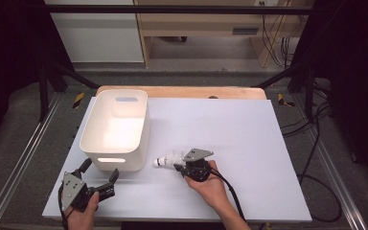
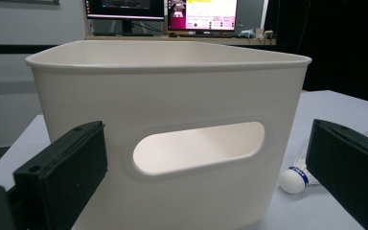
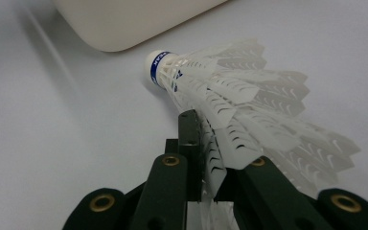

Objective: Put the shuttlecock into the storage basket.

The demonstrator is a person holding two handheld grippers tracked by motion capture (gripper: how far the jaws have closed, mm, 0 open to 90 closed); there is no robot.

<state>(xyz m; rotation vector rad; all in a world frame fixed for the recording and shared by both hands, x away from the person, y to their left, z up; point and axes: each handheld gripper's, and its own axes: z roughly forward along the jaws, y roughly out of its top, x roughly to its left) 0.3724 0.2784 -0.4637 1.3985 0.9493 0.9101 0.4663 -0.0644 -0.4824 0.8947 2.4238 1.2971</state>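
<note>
Each gripper was black. The right gripper (image 1: 179, 163) carried a grey 3-cornered plate (image 1: 197, 154) on top, and a black cable (image 1: 230, 191) trailed from it. The left gripper (image 1: 99, 173) bore a similar grey plate (image 1: 70, 189). Its 2 jaws were thick, flat black blocks with small screw holes. The right gripper's arms showed brass-ringed holes (image 3: 171, 160). Both forearms were without sleeves.

One white shuttlecock (image 1: 165, 160), one white plastic bin (image 1: 115, 130), two handheld grippers, and one white table board (image 1: 249, 143) are here.
</note>
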